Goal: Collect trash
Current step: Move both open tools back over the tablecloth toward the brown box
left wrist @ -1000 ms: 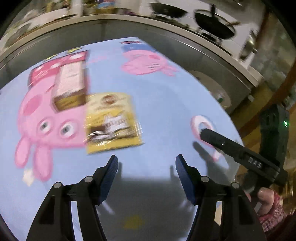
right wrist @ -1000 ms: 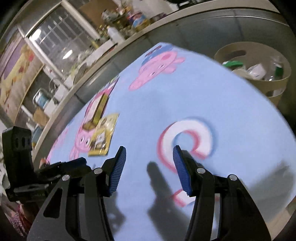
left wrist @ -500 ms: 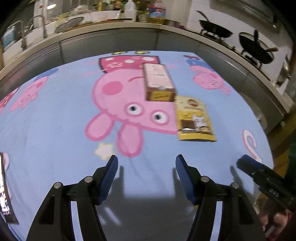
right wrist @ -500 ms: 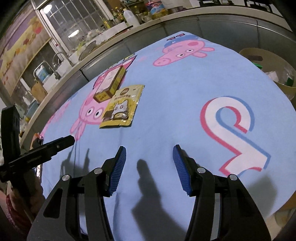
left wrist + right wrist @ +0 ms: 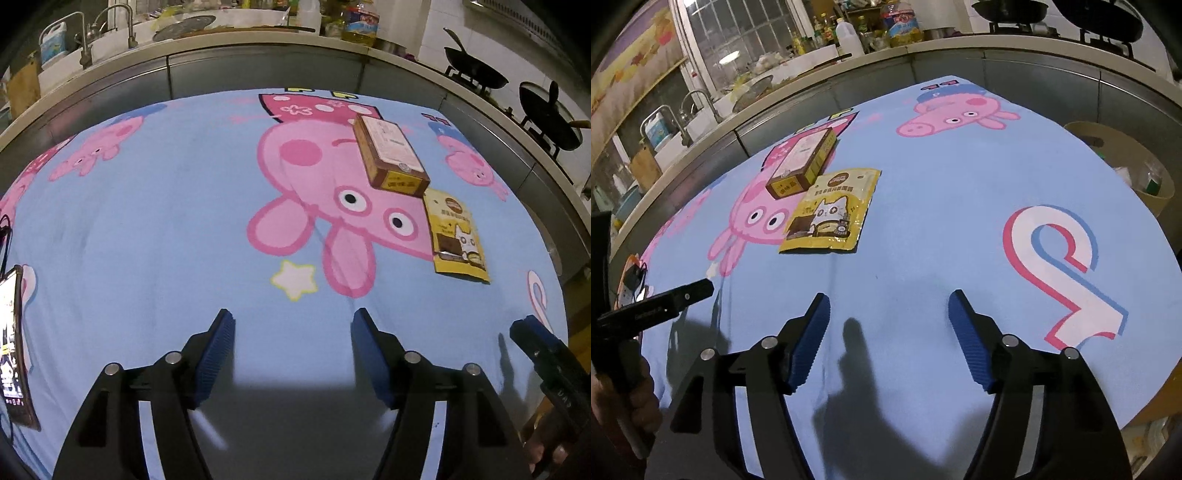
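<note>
A brown carton box (image 5: 388,156) lies flat on the blue cartoon-pig tablecloth (image 5: 166,221), with a flat yellow snack pouch (image 5: 455,236) just in front of it. Both show in the right wrist view too, the box (image 5: 802,163) and the pouch (image 5: 831,211). My left gripper (image 5: 293,345) is open and empty over the near cloth, left of and nearer than both items. My right gripper (image 5: 889,326) is open and empty, nearer than the pouch. A beige trash bin (image 5: 1123,162) holding some rubbish stands off the table's right edge.
A dark packet (image 5: 13,350) lies at the table's left edge. A steel kitchen counter (image 5: 258,70) with a sink, bottles and woks curves behind the table. The other hand-held gripper (image 5: 657,306) shows at the left of the right wrist view.
Both cameras have swung left and pulled back. The box and pouch have slid to the right in the left view and the bin has moved toward the right edge in the right view. Both grippers stayed open.
</note>
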The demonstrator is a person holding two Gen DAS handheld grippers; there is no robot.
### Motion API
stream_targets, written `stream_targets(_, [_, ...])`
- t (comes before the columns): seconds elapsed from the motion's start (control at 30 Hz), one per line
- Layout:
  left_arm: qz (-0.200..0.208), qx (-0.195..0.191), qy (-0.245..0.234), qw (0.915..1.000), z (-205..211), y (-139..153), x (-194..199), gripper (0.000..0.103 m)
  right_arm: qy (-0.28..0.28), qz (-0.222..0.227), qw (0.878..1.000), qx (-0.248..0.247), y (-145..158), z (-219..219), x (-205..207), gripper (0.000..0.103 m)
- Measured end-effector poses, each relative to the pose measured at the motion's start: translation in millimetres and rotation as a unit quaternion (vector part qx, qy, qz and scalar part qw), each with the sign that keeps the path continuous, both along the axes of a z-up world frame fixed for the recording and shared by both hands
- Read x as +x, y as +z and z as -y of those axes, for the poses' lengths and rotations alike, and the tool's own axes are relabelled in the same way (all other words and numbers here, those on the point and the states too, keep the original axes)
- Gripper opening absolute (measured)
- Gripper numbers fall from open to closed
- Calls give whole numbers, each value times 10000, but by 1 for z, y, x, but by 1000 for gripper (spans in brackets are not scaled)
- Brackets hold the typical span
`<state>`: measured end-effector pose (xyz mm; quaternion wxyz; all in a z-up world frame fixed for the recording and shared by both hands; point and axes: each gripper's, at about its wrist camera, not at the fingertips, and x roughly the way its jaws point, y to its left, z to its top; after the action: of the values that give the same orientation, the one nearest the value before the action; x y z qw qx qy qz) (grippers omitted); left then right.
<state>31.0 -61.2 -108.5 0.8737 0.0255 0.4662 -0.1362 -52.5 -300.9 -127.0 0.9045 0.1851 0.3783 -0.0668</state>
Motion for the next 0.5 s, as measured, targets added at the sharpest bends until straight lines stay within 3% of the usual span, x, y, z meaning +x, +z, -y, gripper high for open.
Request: stream_targets(0.5, [273,226,-255,9990,8,-7,-4,84,108,32,9999,9,-1,-1,1,77])
